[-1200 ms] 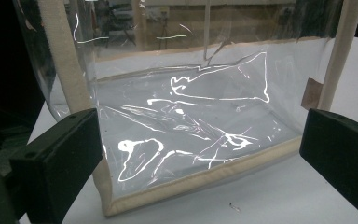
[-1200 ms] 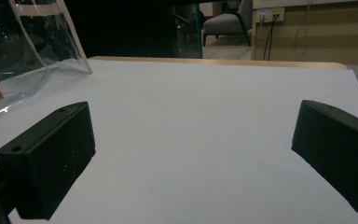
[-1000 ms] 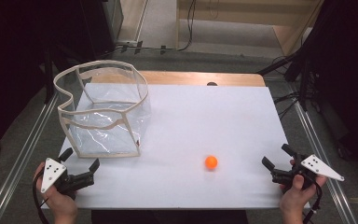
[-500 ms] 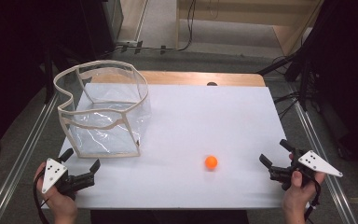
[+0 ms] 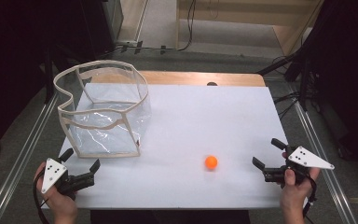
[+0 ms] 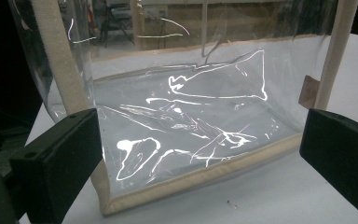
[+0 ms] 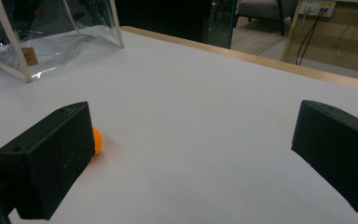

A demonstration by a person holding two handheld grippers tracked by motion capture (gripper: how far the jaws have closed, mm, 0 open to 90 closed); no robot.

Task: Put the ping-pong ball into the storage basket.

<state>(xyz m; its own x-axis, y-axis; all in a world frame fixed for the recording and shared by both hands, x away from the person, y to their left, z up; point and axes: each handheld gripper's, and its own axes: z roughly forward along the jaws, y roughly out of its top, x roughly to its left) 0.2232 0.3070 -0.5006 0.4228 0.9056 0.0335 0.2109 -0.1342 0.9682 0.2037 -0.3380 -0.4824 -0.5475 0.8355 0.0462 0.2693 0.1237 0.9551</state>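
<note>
Between the widely parted jaws of the right gripper (image 5: 267, 156) lies bare white desk (image 5: 205, 116); these jaws hold and touch nothing, and the orange ball (image 5: 210, 162) rests on the desk just outside the left-hand jaw, which hides part of it in the right gripper view (image 7: 95, 141). The left gripper (image 5: 80, 162) likewise has its jaws wide apart and empty, with the clear bag (image 6: 186, 116) standing directly ahead of them, its upper part cut off by that view's frame.
</note>
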